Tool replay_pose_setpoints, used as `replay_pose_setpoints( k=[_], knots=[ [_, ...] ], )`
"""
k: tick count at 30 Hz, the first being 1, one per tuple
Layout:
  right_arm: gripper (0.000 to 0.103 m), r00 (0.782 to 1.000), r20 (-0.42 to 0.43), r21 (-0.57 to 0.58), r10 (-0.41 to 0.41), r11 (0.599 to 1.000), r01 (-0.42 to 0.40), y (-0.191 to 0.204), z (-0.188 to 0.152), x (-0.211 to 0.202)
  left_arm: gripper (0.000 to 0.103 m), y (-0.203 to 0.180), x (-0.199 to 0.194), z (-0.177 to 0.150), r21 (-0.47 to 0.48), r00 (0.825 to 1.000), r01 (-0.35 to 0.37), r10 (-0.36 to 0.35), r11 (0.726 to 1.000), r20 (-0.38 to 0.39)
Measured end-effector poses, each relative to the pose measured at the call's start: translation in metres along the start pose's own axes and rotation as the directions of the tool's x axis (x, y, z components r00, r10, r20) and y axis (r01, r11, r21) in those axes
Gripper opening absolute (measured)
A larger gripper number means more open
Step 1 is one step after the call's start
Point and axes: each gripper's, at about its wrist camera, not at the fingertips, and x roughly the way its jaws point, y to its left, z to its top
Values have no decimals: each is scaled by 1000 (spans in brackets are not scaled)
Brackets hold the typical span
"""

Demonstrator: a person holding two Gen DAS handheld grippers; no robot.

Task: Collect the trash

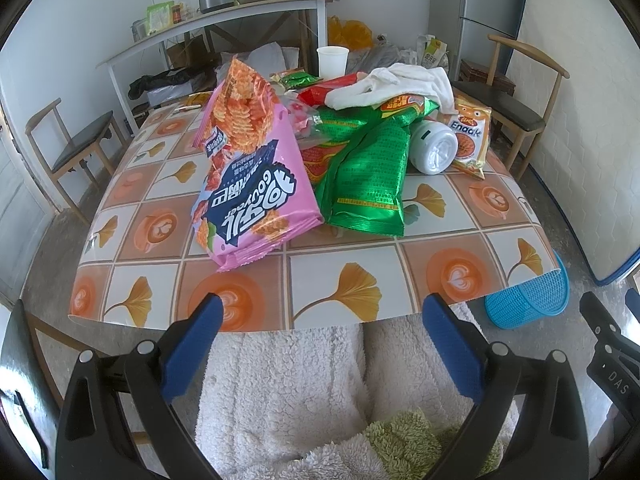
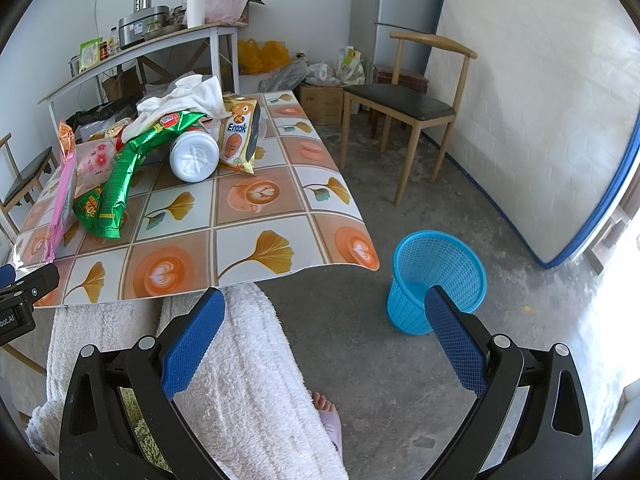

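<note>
A heap of trash lies on the patterned table: a pink snack bag, green bags, a white bottle on its side, an orange Enaak packet, a white cloth and a paper cup. A blue mesh bin stands on the floor to the right of the table. My left gripper is open and empty at the table's near edge. My right gripper is open and empty, off the table's right corner, near the bin.
Wooden chairs stand at the left and the far right. A shelf table with kitchen items is at the back. A mattress leans on the right wall. The person's lap in white fleece is below.
</note>
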Motion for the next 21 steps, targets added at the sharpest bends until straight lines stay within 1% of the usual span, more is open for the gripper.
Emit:
replay_pose_setpoints(
  k=[9,14,16,18,20,21],
  knots=[
    [95,1000,0,5,-6,1000,6,-3,5,-3,97,1,1,0,2,1000,3,-3,1000,-1],
    [95,1000,-3,7,-14,1000,14,0,6,2,97,9,7,-2,2,1000,17,-17,1000,-1],
    [95,1000,3,0,-18,1000,18,5,10,5,97,12,10,-1,6,999,42,-42,999,9],
    [95,1000,23,-5,-13,1000,13,8,18,6,97,13,9,5,9,997,75,-76,997,35],
    [95,999,50,-10,-6,1000,6,10,27,6,97,15,3,11,14,989,122,-122,992,80],
    [95,997,80,-17,5,1000,-4,12,35,6,97,17,0,15,15,984,142,-143,990,109]
  ],
)
